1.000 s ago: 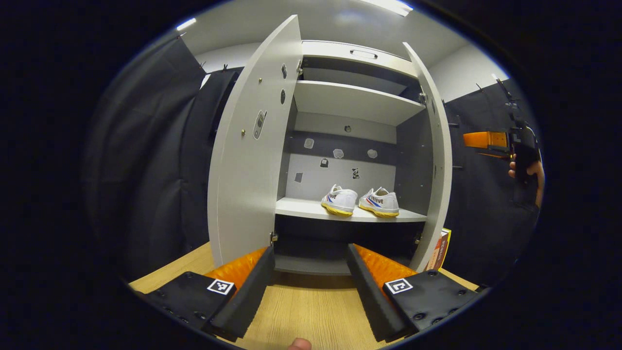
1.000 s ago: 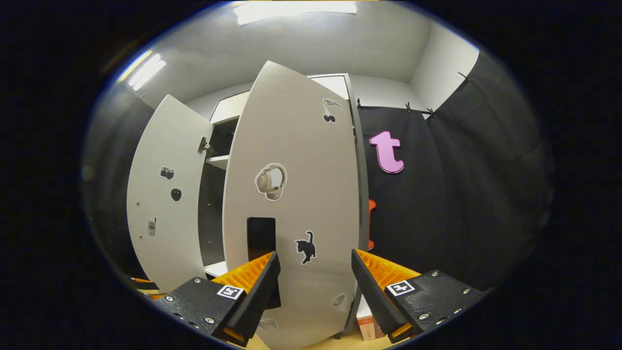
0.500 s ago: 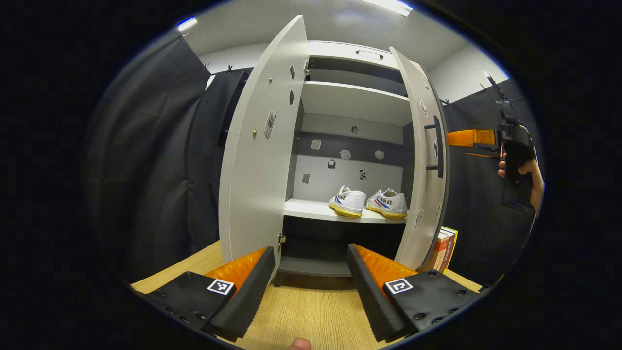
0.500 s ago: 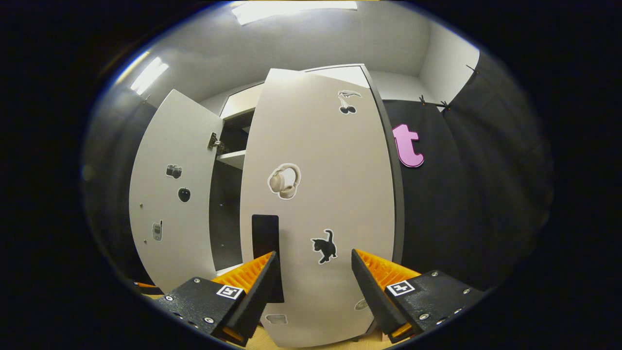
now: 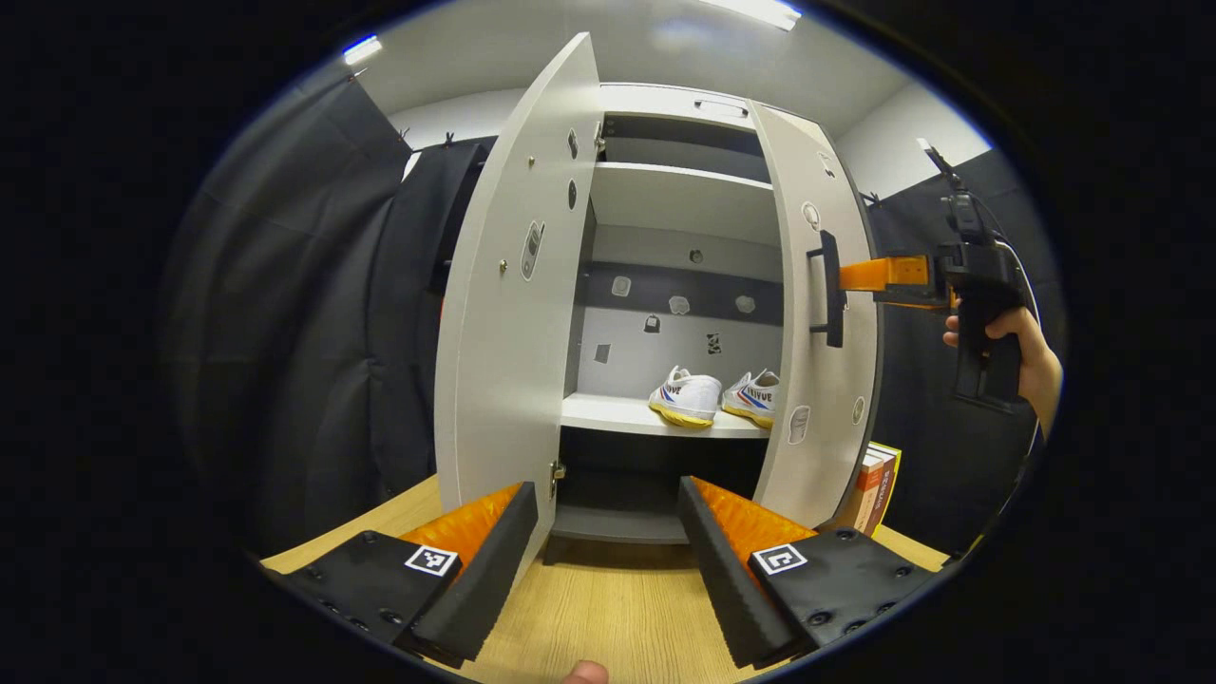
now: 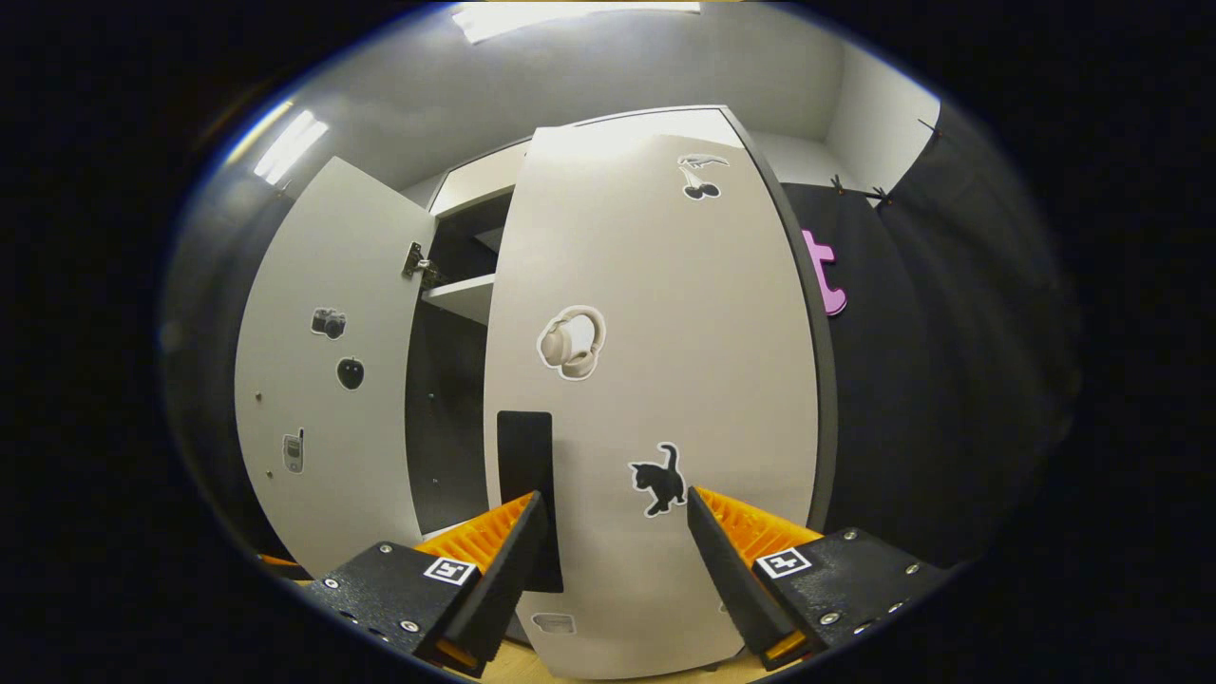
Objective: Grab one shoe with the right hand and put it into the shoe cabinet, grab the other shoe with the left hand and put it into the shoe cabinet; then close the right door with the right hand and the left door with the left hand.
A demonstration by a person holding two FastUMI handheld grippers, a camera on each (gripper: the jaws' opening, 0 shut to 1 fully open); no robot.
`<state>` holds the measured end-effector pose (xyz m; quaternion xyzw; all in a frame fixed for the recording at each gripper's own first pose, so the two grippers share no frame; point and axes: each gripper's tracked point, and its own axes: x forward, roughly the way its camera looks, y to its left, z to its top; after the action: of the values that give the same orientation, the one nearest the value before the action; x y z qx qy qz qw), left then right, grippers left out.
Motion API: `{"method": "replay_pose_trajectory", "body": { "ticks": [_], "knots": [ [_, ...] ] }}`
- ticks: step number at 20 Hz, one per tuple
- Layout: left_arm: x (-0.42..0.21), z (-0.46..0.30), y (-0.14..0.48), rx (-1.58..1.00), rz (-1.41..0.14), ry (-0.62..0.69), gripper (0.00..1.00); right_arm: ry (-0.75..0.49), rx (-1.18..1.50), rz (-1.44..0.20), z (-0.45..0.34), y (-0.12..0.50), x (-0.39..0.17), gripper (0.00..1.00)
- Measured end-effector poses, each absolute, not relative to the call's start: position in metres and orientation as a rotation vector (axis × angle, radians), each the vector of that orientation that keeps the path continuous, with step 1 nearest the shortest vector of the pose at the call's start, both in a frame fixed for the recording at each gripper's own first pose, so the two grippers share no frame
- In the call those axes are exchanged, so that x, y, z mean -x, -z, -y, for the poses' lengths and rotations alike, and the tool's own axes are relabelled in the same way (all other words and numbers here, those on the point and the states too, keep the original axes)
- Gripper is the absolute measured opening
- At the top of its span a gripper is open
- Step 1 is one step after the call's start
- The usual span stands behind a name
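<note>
I see the tall grey shoe cabinet (image 5: 684, 199) in the middle of the left gripper view. Its plain grey left door (image 5: 508, 294) stands wide open. Its grey right door with stickers (image 6: 655, 380) is partly swung in, and in the right gripper view it sits in the middle of the frame. My right gripper (image 6: 616, 560) is at the bottom there, fingers apart, right up by the door's black handle (image 6: 527, 475); I cannot tell if they touch. My left gripper (image 5: 608, 560) is open too, low over the light wooden table (image 5: 608, 608). The two white shoes with yellow soles (image 5: 717, 397) sit side by side on the grey shelf (image 5: 608, 415), above and far behind my left gripper.
</note>
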<state>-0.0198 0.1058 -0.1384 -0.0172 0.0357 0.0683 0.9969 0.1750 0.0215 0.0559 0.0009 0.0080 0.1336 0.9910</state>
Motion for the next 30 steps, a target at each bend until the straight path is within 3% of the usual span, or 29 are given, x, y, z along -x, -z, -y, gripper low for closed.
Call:
{"method": "replay_pose_trajectory", "body": {
  "ticks": [16,23,30],
  "knots": [
    [0.015,-0.108,0.133,0.038,-0.061,-0.136,0.97,-0.200,0.049,0.017,-0.035,-0.053,-0.197,0.92],
    [0.015,-0.102,0.126,0.041,-0.059,-0.127,0.96,-0.151,0.064,0.053,-0.005,-0.067,-0.137,0.93],
    [0.014,-0.086,0.118,0.049,-0.051,-0.091,0.97,-0.121,0.068,0.030,0.004,-0.028,-0.056,0.93]
  ]
}}
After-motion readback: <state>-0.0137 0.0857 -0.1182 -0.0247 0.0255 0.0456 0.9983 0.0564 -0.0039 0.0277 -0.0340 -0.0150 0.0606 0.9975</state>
